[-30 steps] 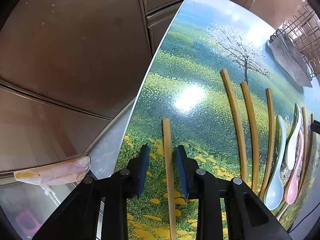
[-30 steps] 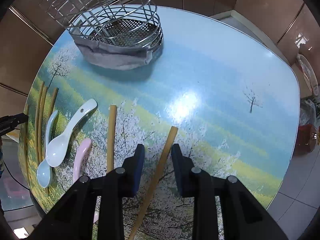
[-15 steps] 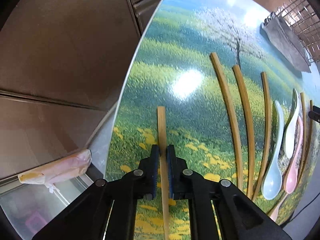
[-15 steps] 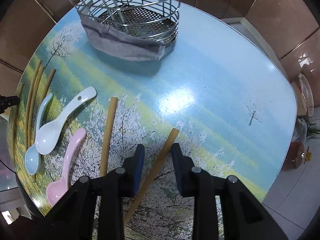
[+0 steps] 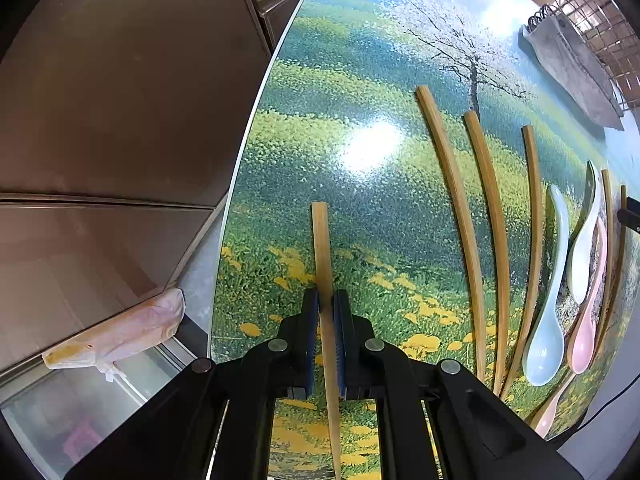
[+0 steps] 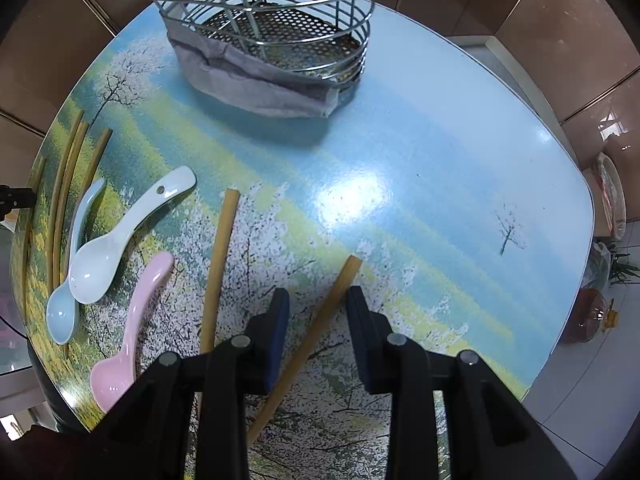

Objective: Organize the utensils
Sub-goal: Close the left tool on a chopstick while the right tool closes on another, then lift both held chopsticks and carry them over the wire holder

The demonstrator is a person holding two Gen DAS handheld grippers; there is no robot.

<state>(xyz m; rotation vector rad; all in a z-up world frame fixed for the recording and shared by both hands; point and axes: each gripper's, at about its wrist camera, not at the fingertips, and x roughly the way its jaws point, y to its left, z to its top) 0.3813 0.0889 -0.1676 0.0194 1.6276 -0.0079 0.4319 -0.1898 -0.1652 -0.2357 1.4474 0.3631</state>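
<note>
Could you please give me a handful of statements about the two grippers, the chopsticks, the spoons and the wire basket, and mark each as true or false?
1. The left gripper is shut on a bamboo chopstick. True.
2. The right gripper is clamped on a slanted bamboo chopstick. False: the stick lies between its jaws, but the pads stand clear of it.
3. The glossy pink ceramic spoon sits inside the round metal wire basket. False: it lies on the landscape-printed table.
4. A grey cloth lies against the basket's base. True.
5. The white ceramic spoon has a hole in its handle. True.
</note>
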